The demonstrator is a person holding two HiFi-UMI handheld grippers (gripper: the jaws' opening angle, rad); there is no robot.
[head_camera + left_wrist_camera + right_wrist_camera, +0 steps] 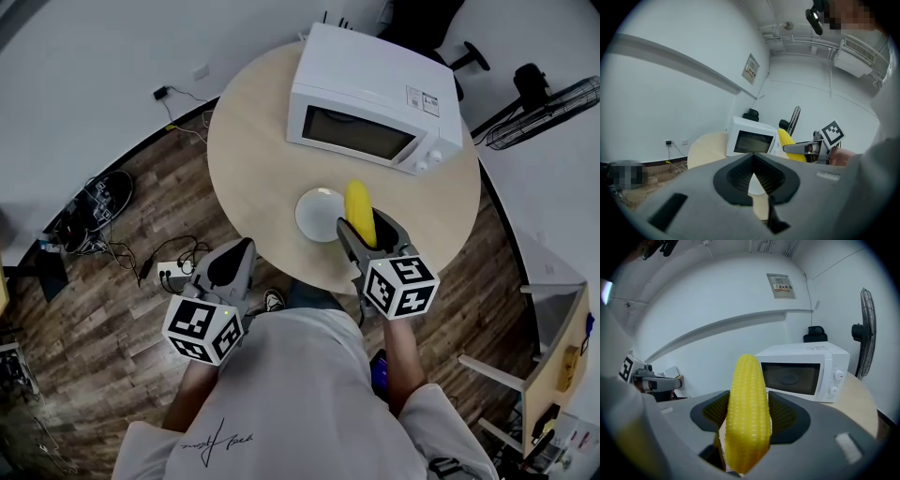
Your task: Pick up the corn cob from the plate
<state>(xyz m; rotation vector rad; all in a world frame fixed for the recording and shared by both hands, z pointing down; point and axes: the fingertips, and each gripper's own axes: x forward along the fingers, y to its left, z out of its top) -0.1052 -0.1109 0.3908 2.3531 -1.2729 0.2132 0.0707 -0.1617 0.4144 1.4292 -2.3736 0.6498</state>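
A yellow corn cob (pixel 359 213) stands clamped in my right gripper (pixel 369 230), lifted just above the right rim of a white plate (pixel 315 216) on the round table. In the right gripper view the corn cob (pixel 747 412) fills the space between the dark pads, pointing up and forward. My left gripper (pixel 232 265) hangs off the table's near left edge, jaws shut with nothing between them. From the left gripper view I see the corn cob (pixel 789 142) and the right gripper (pixel 797 148) in front of the microwave.
A white microwave (pixel 375 100) sits on the far half of the round wooden table (pixel 253 159). A floor fan (pixel 544 112) stands at the right. Cables and a power strip (pixel 173 275) lie on the wood floor at the left. A white stool (pixel 487 375) is at lower right.
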